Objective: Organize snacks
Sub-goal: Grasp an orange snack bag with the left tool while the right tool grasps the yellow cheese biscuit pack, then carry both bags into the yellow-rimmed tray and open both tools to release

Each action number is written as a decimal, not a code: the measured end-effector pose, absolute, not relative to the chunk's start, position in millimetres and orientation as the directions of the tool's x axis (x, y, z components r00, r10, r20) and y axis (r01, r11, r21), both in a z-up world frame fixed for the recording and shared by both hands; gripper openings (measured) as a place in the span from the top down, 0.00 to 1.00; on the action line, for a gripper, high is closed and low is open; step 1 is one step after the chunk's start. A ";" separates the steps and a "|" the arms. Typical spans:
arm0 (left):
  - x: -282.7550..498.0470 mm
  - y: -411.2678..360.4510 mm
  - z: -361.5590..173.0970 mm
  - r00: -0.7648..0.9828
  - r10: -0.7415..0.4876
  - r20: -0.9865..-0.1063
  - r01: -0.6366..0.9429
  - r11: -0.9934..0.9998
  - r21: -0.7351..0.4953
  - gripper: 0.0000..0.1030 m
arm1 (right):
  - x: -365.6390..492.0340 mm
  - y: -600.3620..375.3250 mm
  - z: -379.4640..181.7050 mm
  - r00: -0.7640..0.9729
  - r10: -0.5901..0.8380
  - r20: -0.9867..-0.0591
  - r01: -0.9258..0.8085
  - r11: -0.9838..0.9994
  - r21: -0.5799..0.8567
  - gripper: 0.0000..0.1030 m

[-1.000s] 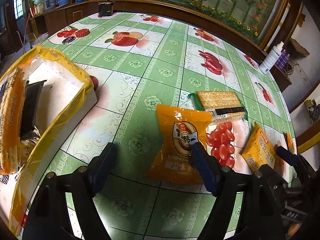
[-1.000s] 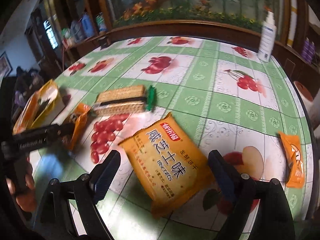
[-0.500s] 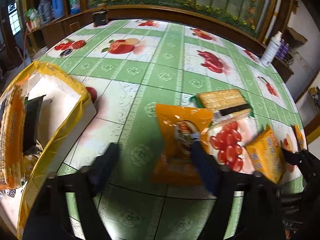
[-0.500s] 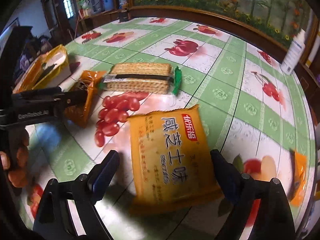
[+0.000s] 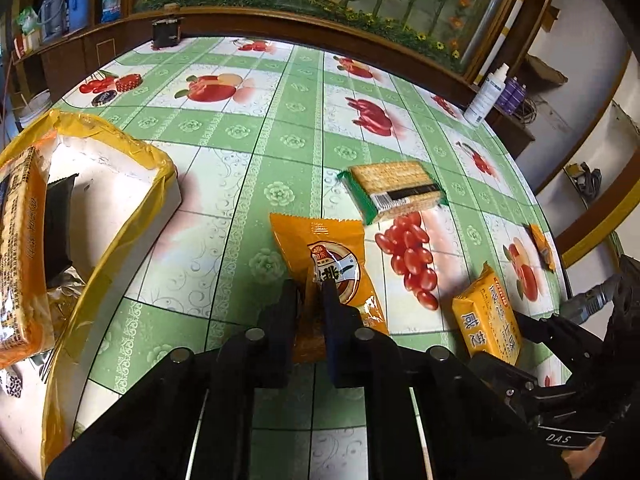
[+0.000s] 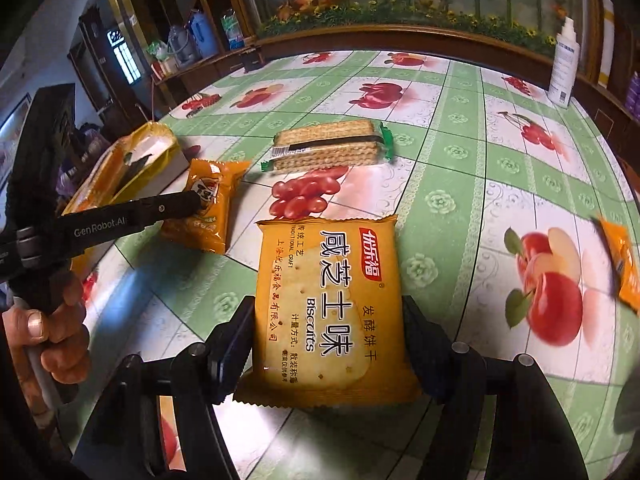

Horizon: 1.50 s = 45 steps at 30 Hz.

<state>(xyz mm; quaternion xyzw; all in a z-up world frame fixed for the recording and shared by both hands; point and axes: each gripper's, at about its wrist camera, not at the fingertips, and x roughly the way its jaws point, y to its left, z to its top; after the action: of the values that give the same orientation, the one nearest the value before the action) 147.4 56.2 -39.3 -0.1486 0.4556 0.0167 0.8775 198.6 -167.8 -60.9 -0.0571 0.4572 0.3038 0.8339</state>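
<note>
Nearest in the left wrist view, the left gripper [image 5: 310, 292] closing, jaws nearly together and pinching a raised fold of the orange snack packet [image 5: 332, 268], the packet's near end hidden behind the black fingers. Just to the right, the yellow biscuit pack [image 5: 486, 320] partly covered by the right gripper's frame, only its upper half legible. In the right wrist view, the right gripper [image 6: 326, 332] closing around that same biscuit pack [image 6: 328, 304], one finger at each long side; impossible to tell whether the pads press it yet, the pack's near seam overlapping the finger bases. At the left edge of that view, a hand [image 6: 52, 332] on the left gripper's handle, cut off by the frame. Beyond, mid-table, the cracker sleeve [image 5: 394, 190] with green ends lying flat, apart from both packets, bare tablecloth [image 5: 280, 128] all round it. Toward the table's left edge, the white box lined with yellow plastic [image 5: 120, 184], its contents half out of frame: an orange pack and a dark wrapper, hard to make out. Near the right edge, a small orange sachet [image 6: 624, 268], blurred and cut off. Far half of the table open right up to the wooden rim, with only a white bottle [image 5: 486, 96] at the far right edge and a dark box [image 5: 166, 32] at the far left.
</note>
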 end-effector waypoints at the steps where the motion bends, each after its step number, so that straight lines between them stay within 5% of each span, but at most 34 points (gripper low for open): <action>1: 145.5 56.9 -38.2 0.588 -0.102 -0.802 -0.172 0.953 -0.248 0.91 | 196.0 -169.9 -60.2 0.402 0.459 -0.792 -0.553 0.811 0.190 0.31; 5: 142.7 61.2 -37.1 0.595 -0.122 -0.794 -0.192 0.938 -0.288 0.92 | 190.1 -179.2 -58.2 0.415 0.468 -0.780 -0.527 0.823 0.214 0.31; 7: 138.8 60.0 -33.7 0.610 -0.118 -0.784 -0.181 0.942 -0.283 1.00 | 187.9 -185.4 -56.9 0.419 0.475 -0.774 -0.510 0.828 0.231 0.31; 28: 79.5 90.8 -18.9 0.666 -0.153 -0.730 -0.176 0.919 -0.354 1.00 | 160.1 -175.9 -37.6 0.423 0.535 -0.731 -0.537 0.798 0.274 0.31; 45: -14.6 159.3 37.0 0.756 0.099 -0.646 -0.326 0.914 -0.241 1.00 | 122.3 -86.9 -5.4 0.360 0.666 -0.653 -0.669 0.673 0.317 0.32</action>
<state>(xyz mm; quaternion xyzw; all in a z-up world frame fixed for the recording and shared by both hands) -14.6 159.3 37.0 -0.1719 0.3293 0.1153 0.9212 122.3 -86.9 -5.4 -0.0014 0.3952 0.4046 0.8247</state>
